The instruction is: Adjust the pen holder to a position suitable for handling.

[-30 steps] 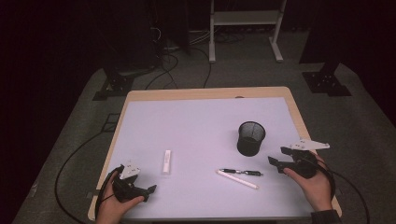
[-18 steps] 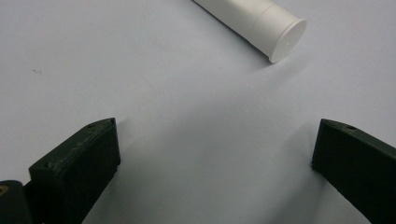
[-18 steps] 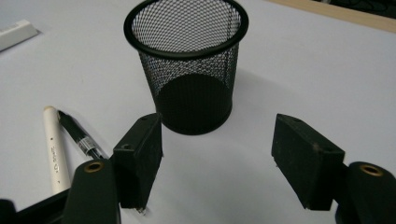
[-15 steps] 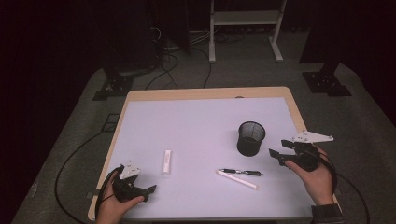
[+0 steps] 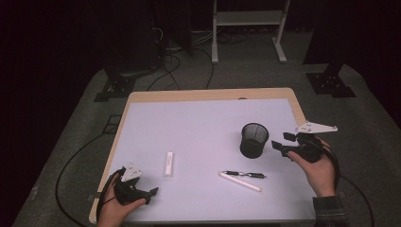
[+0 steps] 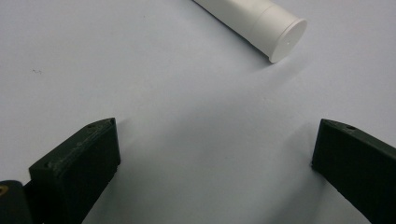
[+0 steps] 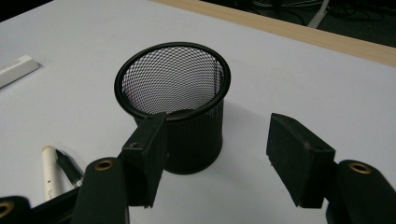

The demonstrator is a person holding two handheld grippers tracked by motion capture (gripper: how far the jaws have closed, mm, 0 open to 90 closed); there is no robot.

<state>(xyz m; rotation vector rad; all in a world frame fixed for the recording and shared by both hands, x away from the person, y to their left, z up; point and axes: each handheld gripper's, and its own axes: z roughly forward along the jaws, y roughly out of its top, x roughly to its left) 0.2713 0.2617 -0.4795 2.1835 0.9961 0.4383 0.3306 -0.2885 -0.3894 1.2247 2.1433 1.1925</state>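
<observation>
Mesh cup upright on worktop, toward 3 o'clock, empty. Right tool just beside it at 3 o'clock, jaws apart, lately narrowing, nothing between. Left tool at 7 o'clock, jaws wide apart, white tube near.

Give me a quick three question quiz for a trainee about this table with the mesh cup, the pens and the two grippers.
1. True or false: the black mesh pen cup stands upright and empty.
2. Which gripper is nearest the cup? A) left gripper B) right gripper
3. What lies between the cup and the table's near edge?

Key
1. True.
2. B; its jaws are open, have just been closing, and nothing is between them.
3. A black pen and a white marker, side by side.
</observation>
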